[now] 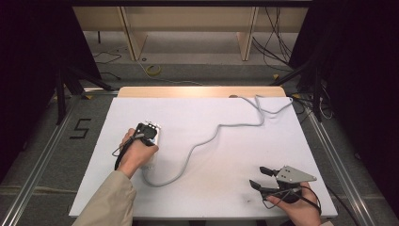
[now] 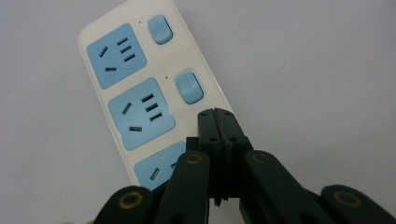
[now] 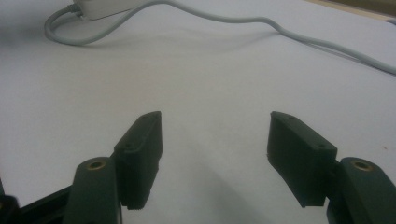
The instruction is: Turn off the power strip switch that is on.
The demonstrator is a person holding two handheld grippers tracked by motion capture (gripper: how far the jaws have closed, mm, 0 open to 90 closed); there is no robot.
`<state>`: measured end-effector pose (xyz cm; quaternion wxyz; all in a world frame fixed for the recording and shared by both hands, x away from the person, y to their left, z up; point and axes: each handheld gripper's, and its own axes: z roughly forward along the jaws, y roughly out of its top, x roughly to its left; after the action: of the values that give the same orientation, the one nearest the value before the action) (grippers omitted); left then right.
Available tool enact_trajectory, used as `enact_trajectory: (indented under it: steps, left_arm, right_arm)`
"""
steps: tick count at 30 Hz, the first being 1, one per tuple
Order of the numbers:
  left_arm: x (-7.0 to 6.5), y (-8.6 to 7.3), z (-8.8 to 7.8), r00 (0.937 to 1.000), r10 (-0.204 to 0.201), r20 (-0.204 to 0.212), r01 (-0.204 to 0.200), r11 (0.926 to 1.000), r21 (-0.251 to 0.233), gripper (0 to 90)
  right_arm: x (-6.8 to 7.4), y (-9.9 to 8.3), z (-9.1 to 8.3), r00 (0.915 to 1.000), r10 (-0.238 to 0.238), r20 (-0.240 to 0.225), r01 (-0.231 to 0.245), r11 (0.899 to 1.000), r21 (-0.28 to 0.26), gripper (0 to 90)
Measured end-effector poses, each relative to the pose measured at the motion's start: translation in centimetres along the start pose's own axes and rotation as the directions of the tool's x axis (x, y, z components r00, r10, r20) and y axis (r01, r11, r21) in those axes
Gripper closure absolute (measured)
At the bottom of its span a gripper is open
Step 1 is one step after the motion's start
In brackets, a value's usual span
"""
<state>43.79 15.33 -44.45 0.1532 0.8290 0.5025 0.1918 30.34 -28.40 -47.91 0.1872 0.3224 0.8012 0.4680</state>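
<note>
Here, left tongs [image 2: 217, 114] pinched fully together, nothing between the jaws, tips poised over the white power strip [image 2: 140, 88] just below its second blue rocker switch [image 2: 188, 87]. Strip lies flat on the white bench [image 1: 226, 141], left of centre, under the left hand [image 1: 136, 153]; its grey cord [image 1: 207, 141] loops off toward the far edge. Right tongs [image 3: 215, 154] spread wide and empty, low over bare bench at the near right corner, well apart from the strip.

Risks, as I judge them:
- Closed tips sit beside the rocker, not on it; a push from here could land on the casing or slide into the socket face [image 2: 142, 113].
- An off-centre press may skid or pivot the light strip, since nothing pins it down.
- The cord loop near the strip's near end could drag under the left forearm.

Writing: no brand or label legible on the strip. A black "5" [image 1: 81, 128] is marked on the floor left of the bench.
</note>
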Motion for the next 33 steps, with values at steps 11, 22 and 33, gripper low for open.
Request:
enact_trajectory:
  steps: [11,22,33]
  left_arm:
    - [0.01,-0.23,-0.04,1.0000,-0.007,-0.003,0.007,0.9999,-0.015,89.6]
    - [-0.13,-0.21,-0.02,0.9999,0.007,-0.011,-0.007,0.9998,-0.018,89.6]
    - [-0.13,-0.21,-0.02,0.9999,0.007,-0.012,-0.007,0.9998,-0.019,89.6]
  right_arm:
    - [0.00,0.00,0.00,1.0000,0.000,0.000,0.000,1.000,0.001,36.8]
    - [0.01,0.00,0.02,1.0000,-0.001,0.000,0.001,1.000,0.002,36.8]
    - [-0.01,-0.02,0.02,1.0000,0.001,-0.001,-0.001,1.000,0.000,36.7]
